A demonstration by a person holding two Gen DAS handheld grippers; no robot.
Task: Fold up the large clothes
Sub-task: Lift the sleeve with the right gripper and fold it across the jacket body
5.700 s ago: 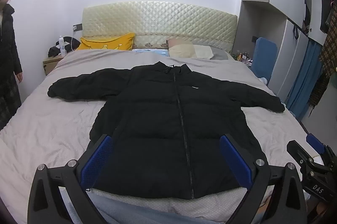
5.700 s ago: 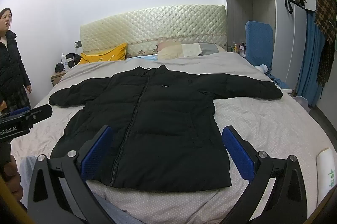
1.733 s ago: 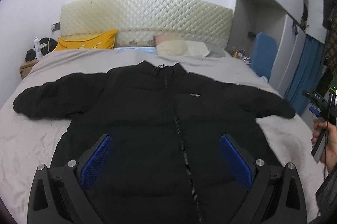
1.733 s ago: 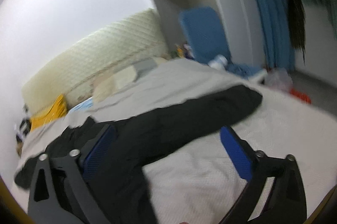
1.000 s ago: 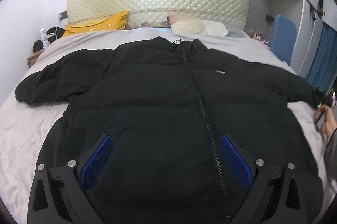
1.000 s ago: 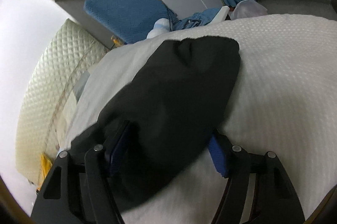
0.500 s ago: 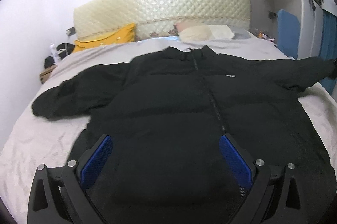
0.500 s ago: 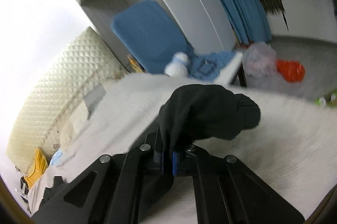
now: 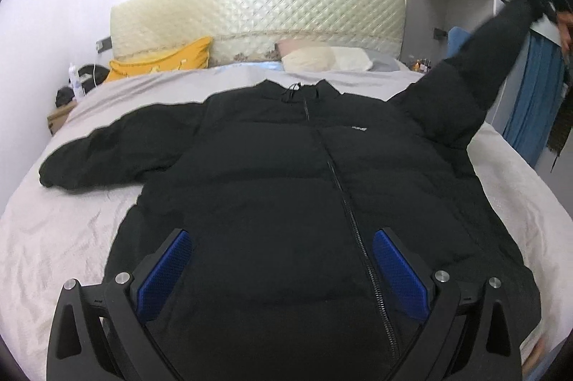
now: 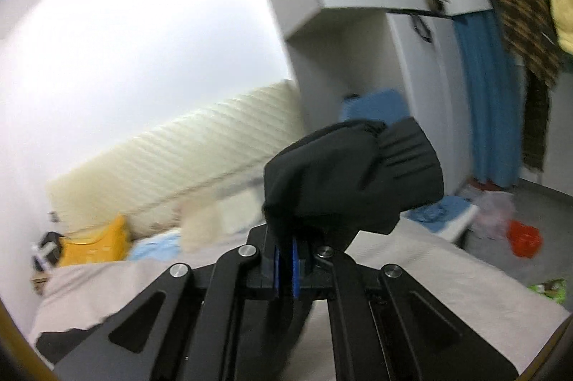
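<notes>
Right gripper [image 10: 284, 259] pinches sleeve cuff [image 10: 352, 173], raised above jacket [image 9: 304, 202]; left gripper [image 9: 283, 270] wide, empty. Sleeve fold underway, probably; next: lay cuff across chest.

A black puffer jacket [image 9: 286, 194] is spread front-up on the bed [image 9: 53, 230], zipped. One sleeve [image 9: 107, 144] lies flat; the other sleeve [image 9: 476, 73] is raised by its cuff [image 10: 358, 173].

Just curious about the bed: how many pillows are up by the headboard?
3: a yellow pillow on the left, a cream pillow and a white pillow right of centre; others may be hidden.
</notes>
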